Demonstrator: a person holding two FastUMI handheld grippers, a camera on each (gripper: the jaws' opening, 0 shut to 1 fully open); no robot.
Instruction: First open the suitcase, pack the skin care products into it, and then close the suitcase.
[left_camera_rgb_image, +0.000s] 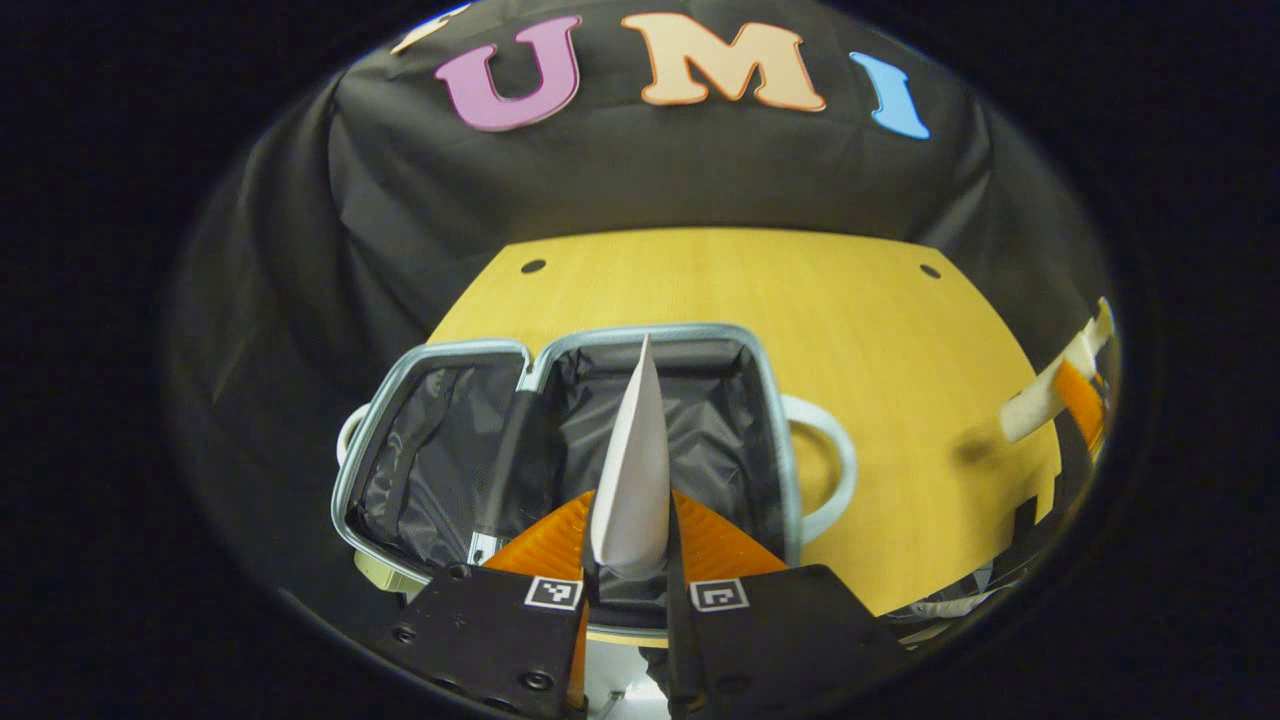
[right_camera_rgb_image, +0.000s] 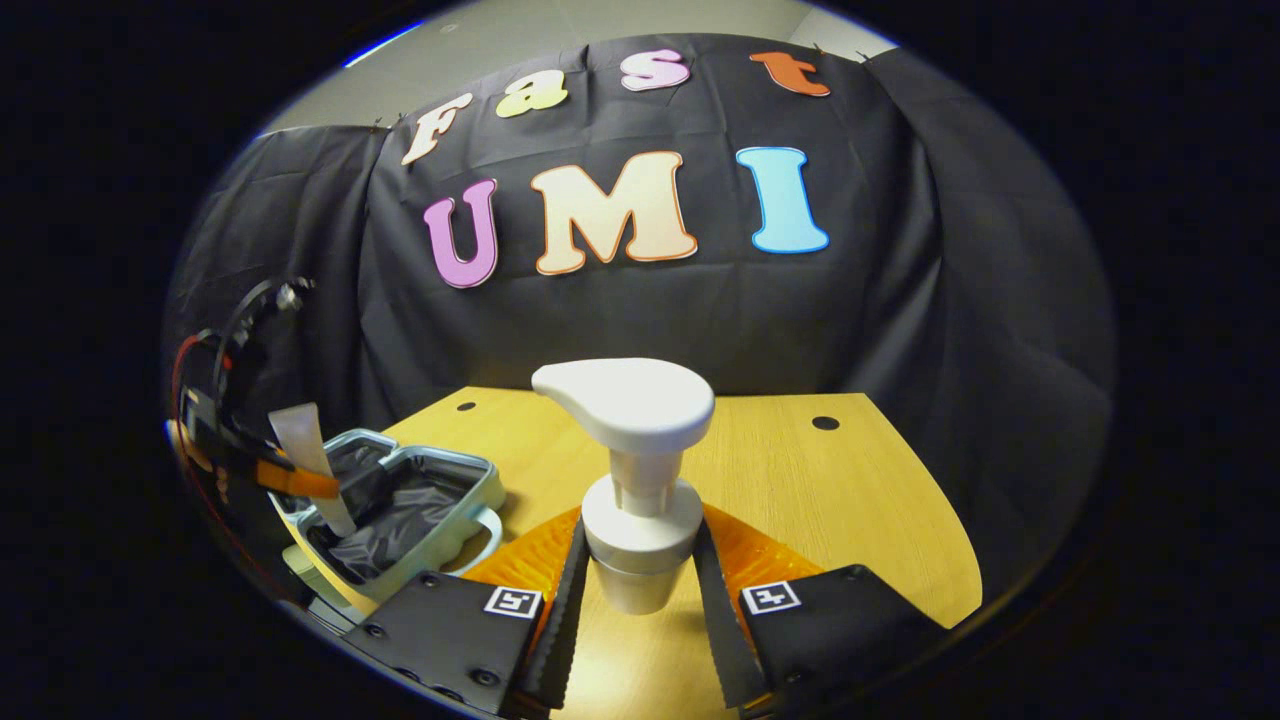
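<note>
Packing step. Case (left_camera_rgb_image: 560, 440) lies open on worktop (left_camera_rgb_image: 900, 400). Left gripper (left_camera_rgb_image: 628, 585) jaws pinch the tube (left_camera_rgb_image: 632, 480) above the case lining; next move, by my judgement: lower and release. Right gripper (right_camera_rgb_image: 640, 590) jaws pinch the pump bottle (right_camera_rgb_image: 640, 480) by its neck, well apart from the case. Bottle body is cut off.

One open suitcase (left_camera_rgb_image: 560, 440), one white tube (left_camera_rgb_image: 632, 470), one white pump bottle (right_camera_rgb_image: 640, 480), one wooden table (left_camera_rgb_image: 900, 330).

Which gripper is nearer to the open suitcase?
Left. The left gripper holds a white tube directly over the open suitcase; the right gripper holds a pump bottle off to its side.
</note>
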